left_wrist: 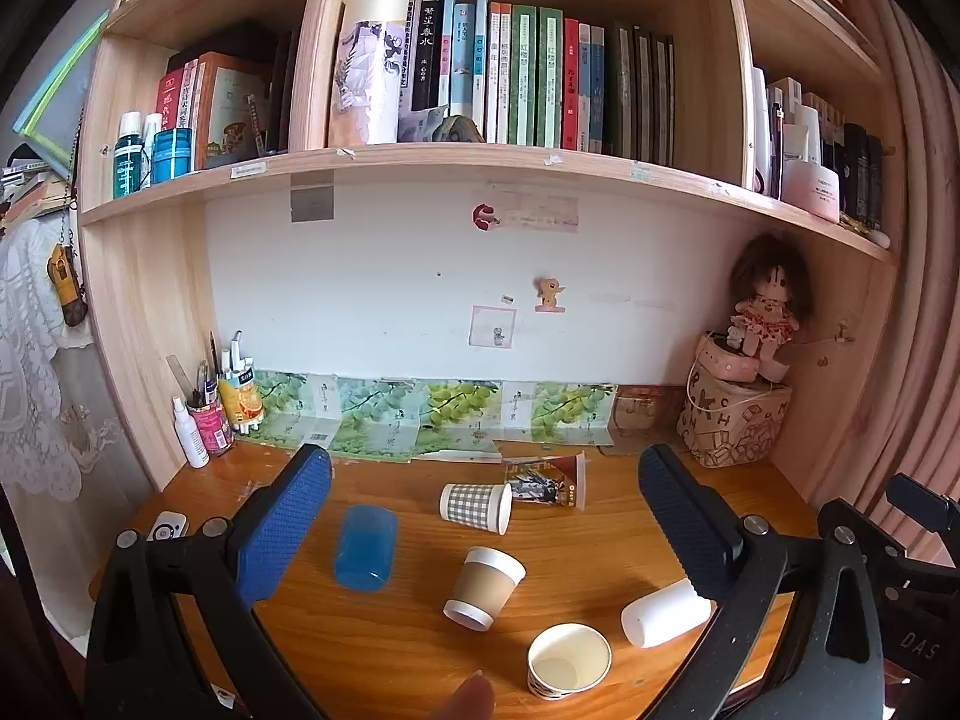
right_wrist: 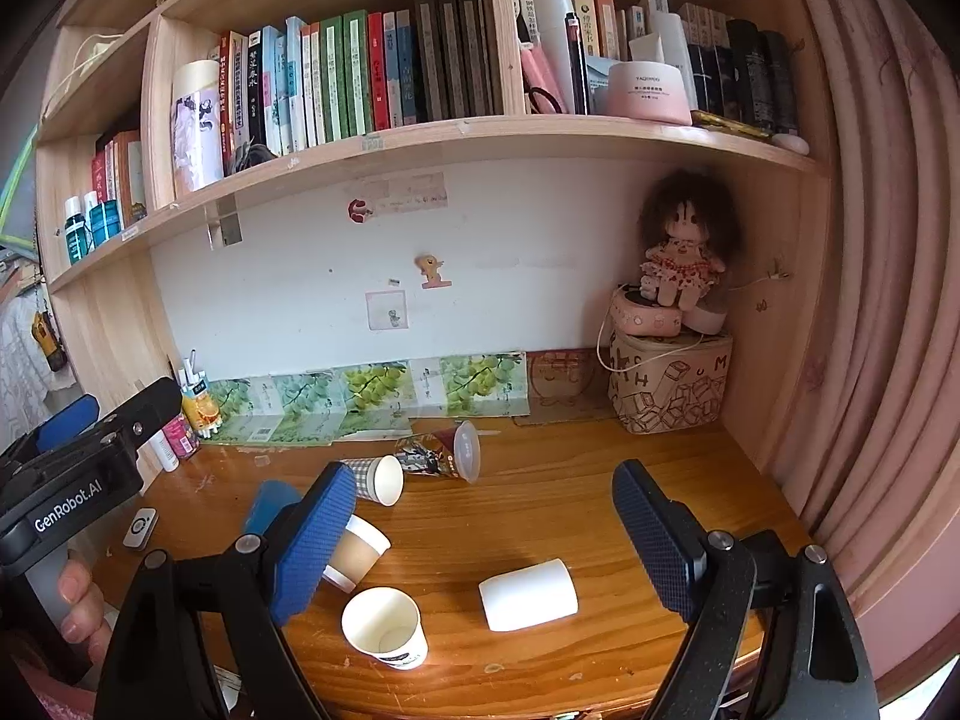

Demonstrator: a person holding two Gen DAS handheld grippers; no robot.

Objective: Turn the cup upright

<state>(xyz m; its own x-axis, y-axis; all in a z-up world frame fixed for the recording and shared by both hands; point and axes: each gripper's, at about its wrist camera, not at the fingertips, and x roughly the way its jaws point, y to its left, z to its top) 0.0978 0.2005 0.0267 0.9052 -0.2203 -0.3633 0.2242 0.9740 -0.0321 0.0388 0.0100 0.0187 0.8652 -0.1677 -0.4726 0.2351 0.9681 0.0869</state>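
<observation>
Jaws wide open on left gripper (left_wrist: pixel 485 510) and right gripper (right_wrist: pixel 483 519), holding nothing (white cup (right_wrist: pixel 528 594) on its side, desk (right_wrist: pixel 570 498)).

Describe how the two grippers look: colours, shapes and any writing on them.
Both the left gripper and the right gripper have black angular frames with silver bolts and flat fingers padded in textured blue. White "GenRobot.AI" lettering marks the left one's body.

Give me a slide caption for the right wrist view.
Open right gripper above a toppled white cup and one upright paper cup.
</observation>
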